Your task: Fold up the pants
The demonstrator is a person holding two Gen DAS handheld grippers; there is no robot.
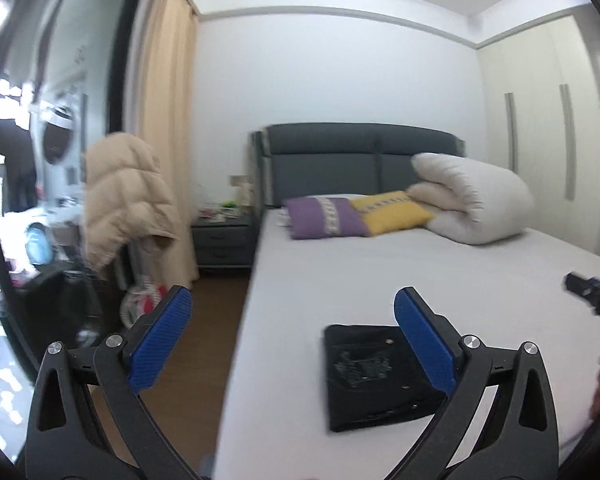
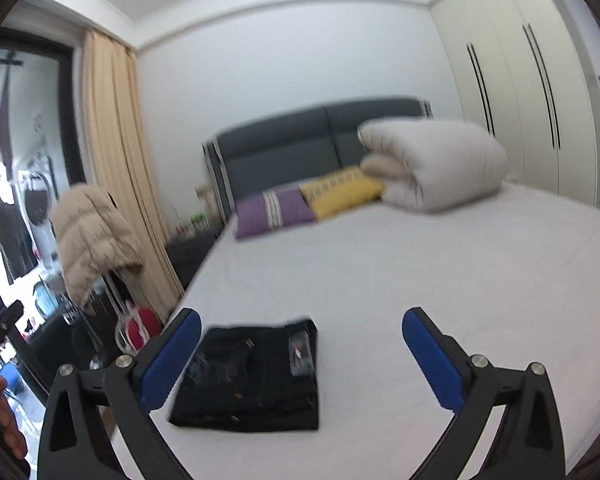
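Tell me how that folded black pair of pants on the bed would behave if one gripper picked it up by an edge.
The black pants are cloth folded into layers, so lifted by one edge they would probably droop and unfold. Pushed, the top layer may slide off the stack, and the bed sheet could bunch beneath. They look flat and steady, unlikely to roll or tip.

The folded pants (image 2: 252, 376) are black on a white bed sheet (image 2: 420, 280), the gripper pads (image 1: 162, 338) are blue, one pillow (image 1: 326, 216) is purple with a pale patterned band, another pillow (image 1: 392, 210) yellow, the headboard (image 1: 340, 156) dark grey, and the curtain (image 1: 164, 92) beige.
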